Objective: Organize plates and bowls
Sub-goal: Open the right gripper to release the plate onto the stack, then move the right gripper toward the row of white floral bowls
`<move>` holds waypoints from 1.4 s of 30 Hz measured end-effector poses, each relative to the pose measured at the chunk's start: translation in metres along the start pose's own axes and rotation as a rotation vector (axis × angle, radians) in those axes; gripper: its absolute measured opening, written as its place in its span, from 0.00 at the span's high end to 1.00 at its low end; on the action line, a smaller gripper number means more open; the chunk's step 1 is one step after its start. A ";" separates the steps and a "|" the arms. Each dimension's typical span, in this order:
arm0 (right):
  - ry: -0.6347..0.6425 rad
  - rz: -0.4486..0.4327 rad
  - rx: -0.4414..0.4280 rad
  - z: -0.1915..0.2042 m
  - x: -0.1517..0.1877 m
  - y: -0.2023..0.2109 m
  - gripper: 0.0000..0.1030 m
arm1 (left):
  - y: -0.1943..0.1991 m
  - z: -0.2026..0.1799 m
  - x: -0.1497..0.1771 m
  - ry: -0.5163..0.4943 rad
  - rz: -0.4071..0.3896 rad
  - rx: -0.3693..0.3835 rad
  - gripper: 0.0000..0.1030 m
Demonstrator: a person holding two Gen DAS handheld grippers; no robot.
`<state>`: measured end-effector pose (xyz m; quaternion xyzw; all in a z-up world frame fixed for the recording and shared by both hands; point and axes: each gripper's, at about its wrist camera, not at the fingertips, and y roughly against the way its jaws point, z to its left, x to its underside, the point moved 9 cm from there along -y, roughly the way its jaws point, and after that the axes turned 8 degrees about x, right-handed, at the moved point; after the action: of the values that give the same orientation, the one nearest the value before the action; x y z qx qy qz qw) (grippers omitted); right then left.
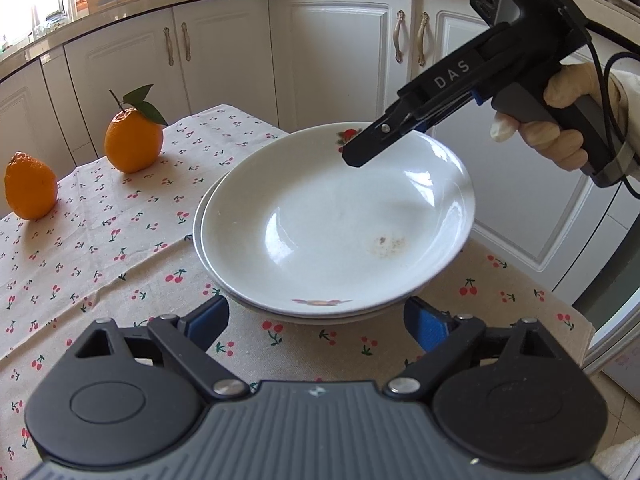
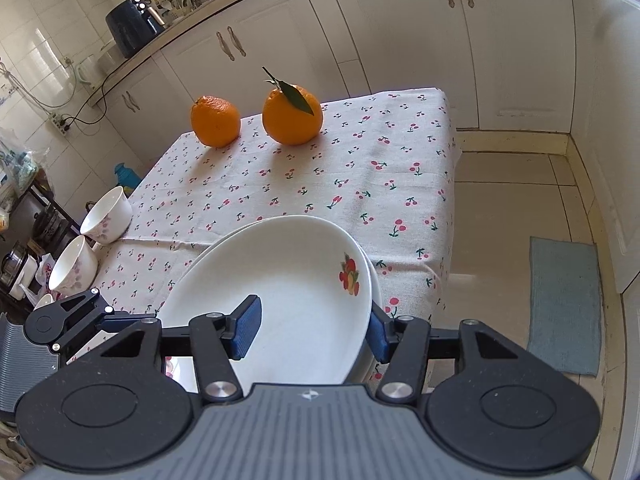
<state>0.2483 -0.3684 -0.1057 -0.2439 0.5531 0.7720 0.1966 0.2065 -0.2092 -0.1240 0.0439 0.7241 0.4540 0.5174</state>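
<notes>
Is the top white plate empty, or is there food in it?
Empty. The top plate holds no food; only a small brownish stain shows near its middle. It lies stacked on another plate on the tablecloth.

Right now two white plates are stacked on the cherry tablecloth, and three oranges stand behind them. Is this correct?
Not quite: there are two oranges, not three. The right wrist view shows a bare orange and a leafed orange. The stacked plates do sit on the cherry tablecloth.
</notes>
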 end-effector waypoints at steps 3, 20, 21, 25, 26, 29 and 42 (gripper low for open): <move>0.014 0.002 0.014 0.003 0.000 0.001 0.34 | 0.003 0.001 0.000 0.005 -0.008 -0.005 0.08; 0.060 0.041 0.150 0.013 0.009 0.005 0.24 | 0.028 0.000 0.008 0.004 -0.041 -0.018 0.08; 0.066 0.047 0.161 0.014 0.010 0.004 0.24 | 0.030 0.001 0.009 0.003 -0.044 -0.018 0.08; 0.110 0.063 0.204 0.017 0.018 0.003 0.21 | 0.036 0.001 0.012 0.004 -0.052 -0.019 0.08; 0.115 0.063 0.206 0.020 0.019 0.004 0.18 | 0.037 0.002 0.012 0.005 -0.054 -0.021 0.08; 0.137 0.047 0.226 0.027 0.019 0.010 0.10 | 0.042 0.003 0.014 0.008 -0.061 -0.024 0.07; 0.254 -0.094 0.305 0.097 0.033 0.040 0.00 | 0.074 0.010 0.024 0.031 -0.131 -0.066 0.03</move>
<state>0.1834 -0.2879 -0.0694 -0.3324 0.6720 0.6322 0.1956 0.1736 -0.1470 -0.0890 -0.0277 0.7179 0.4432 0.5361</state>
